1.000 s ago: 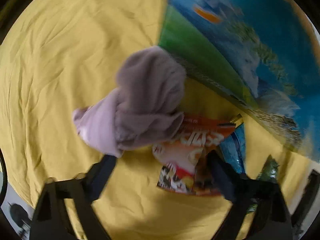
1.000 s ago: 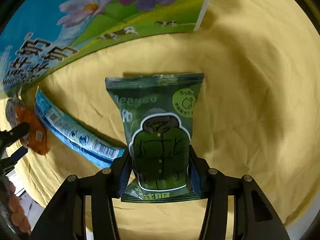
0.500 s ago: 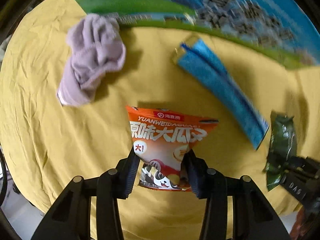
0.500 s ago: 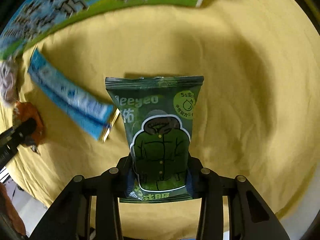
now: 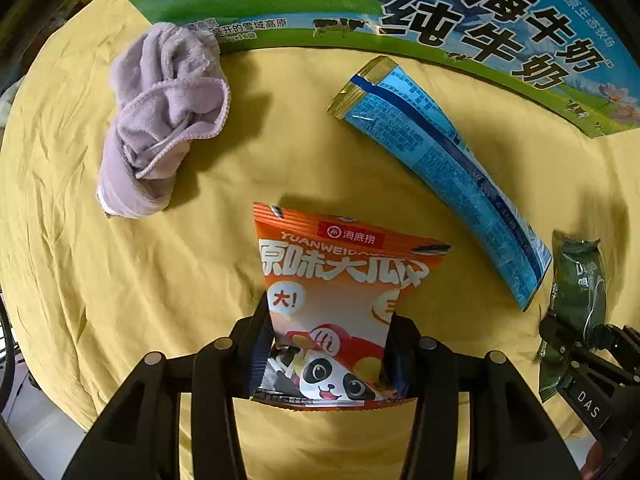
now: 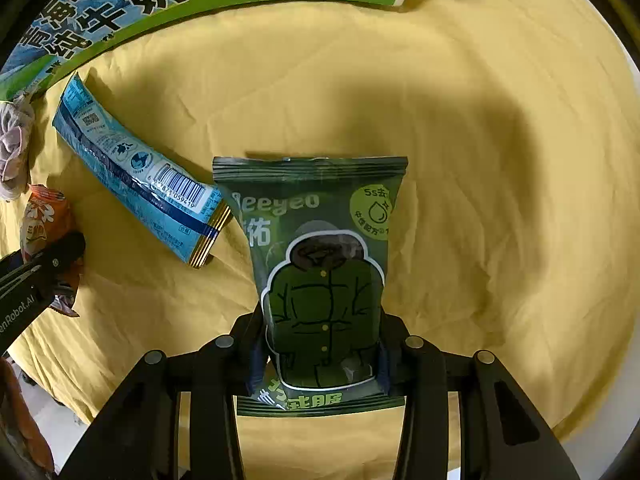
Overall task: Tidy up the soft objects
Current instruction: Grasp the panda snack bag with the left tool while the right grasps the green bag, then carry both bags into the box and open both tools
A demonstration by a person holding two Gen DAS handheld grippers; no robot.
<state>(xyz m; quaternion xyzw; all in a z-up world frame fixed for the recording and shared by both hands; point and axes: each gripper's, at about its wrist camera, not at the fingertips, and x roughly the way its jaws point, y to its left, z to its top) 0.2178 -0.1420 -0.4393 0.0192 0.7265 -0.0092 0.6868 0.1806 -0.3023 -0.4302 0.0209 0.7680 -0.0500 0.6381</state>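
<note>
Left wrist view: an orange plastic snack packet (image 5: pixel 340 292) is clamped by the left gripper (image 5: pixel 326 344); a dark green wipes packet (image 6: pixel 320 272) is gripped by the right gripper (image 6: pixel 320 344).

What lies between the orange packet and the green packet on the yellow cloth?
The blue packet lies between the orange packet and the green packet, slanted on the yellow cloth. The left wrist view shows it best.

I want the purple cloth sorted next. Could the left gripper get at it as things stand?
Probably not yet: the left gripper is shut on the orange snack packet. The purple cloth lies uncovered on the yellow sheet, otherwise unobstructed.
</note>
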